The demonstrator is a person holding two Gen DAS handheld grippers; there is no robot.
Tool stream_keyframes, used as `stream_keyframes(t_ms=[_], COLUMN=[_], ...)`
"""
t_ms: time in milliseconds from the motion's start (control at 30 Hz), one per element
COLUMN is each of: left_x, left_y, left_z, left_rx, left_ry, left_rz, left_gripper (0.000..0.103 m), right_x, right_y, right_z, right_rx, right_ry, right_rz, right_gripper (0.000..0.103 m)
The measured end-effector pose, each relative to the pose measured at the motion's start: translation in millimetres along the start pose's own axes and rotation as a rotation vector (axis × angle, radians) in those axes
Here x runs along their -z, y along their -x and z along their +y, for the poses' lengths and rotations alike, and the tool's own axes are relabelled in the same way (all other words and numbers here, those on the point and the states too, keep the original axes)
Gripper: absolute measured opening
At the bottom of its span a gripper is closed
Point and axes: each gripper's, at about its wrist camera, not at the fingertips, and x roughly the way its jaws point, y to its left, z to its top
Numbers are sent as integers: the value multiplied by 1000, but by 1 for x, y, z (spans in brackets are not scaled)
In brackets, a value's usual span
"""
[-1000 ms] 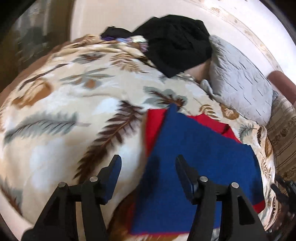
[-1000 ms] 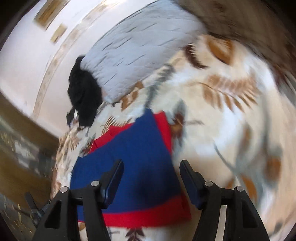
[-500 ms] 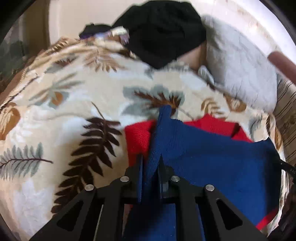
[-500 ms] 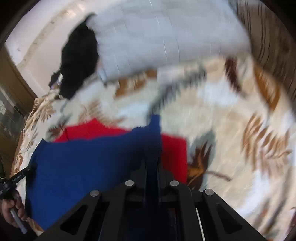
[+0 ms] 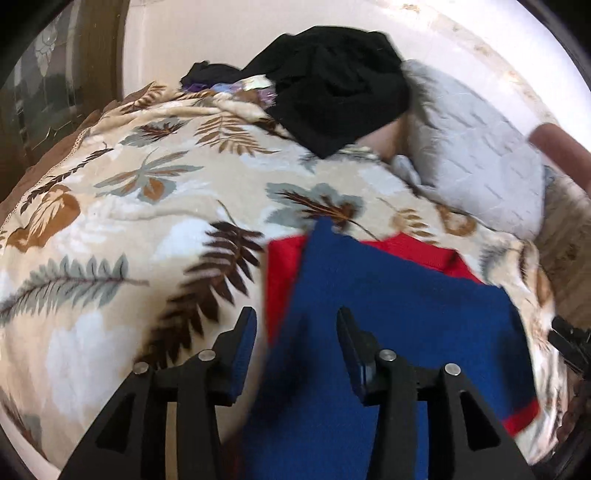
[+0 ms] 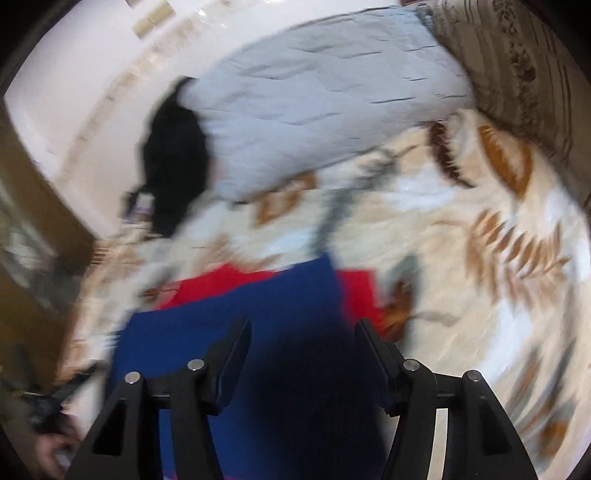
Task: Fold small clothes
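A blue and red knitted garment (image 5: 388,317) lies flat on a leaf-patterned blanket (image 5: 129,221), its blue layer folded over the red one. My left gripper (image 5: 295,332) is open and empty, straddling the garment's left edge. In the right wrist view the same garment (image 6: 258,314) shows, blurred by motion. My right gripper (image 6: 301,345) is open and empty above the blue layer near its right edge.
A heap of black clothes (image 5: 332,88) lies at the head of the bed beside a grey quilted pillow (image 5: 476,162). A brown patterned cushion (image 6: 524,62) lies at the far right. A white wall (image 5: 221,33) stands behind the bed.
Half a second ago both grippers were shut on the blue layer's edges. Both have now opened and let go, and the garment lies flat on the blanket.
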Motion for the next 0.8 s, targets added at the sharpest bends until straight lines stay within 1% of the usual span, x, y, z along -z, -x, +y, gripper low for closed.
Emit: stream_keyframes(t_ms=[33,67,100,133,167,200,233,267,300,333,367,400,433,467,500,533,567,600,667,733,800], left_x=[7,16,27,35,44,54,57,56,54,51,50,52,55,60,67,68,67,64,61,57,59], left_y=[6,11,10,3,-10,-30,-31,-20,-11,0,10,14,10,-2,-18,-14,-6,6,16,16,14], left_z=[-3,-8,-13,-15,-15,-12,-7,-2,0,1,1,1,2,4,8,11,12,12,10,6,2], left_rx=[12,12,-4,-30,-70,-131,-118,-107,-124,-126,-118,-123,-143,-160,-171,-155,-157,-166,-146,-148,-138], left_ry=[-9,-24,-52,-75,-95,-119,-103,-68,-48,-39,-47,-59,-71,-79,-80,-61,-46,-33,-36,-50,-51], left_rz=[-7,-16,-12,9,59,161,164,127,116,83,37,10,23,82,180,156,126,95,55,60,80], left_gripper=[56,65,72,73,73,76,75,75,75,75,75,77,78,78,79,79,78,78,78,78,78], right_x=[8,20,34,42,53,57,59,58,57,58,62,67,70,76,77,77,73,68,53,40,25], right_y=[1,-1,-11,-21,-37,-39,-28,-15,-7,9,17,21,19,10,7,14,25,30,42,36,16], right_z=[3,7,4,-2,-18,-28,-34,-30,-27,-21,-20,-22,-28,-42,-52,-58,-55,-51,-36,-27,-27], right_rx=[-42,-88,-103,-81,-8,-7,-42,-53,-60,-71,-71,-59,-31,31,31,-21,-36,-43,-60,-78,-96], right_ry=[-5,-9,-24,-40,-102,-154,-207,-206,-192,-162,-152,-150,-154,-200,-248,-302,-299,-283,-211,-183,-175], right_rz=[15,43,87,123,187,196,153,139,125,82,54,37,41,90,114,89,63,48,4,11,39], right_gripper=[65,69,72,72,72,65,64,65,66,67,76,84,87,87,84,83,83,85,85,85,85])
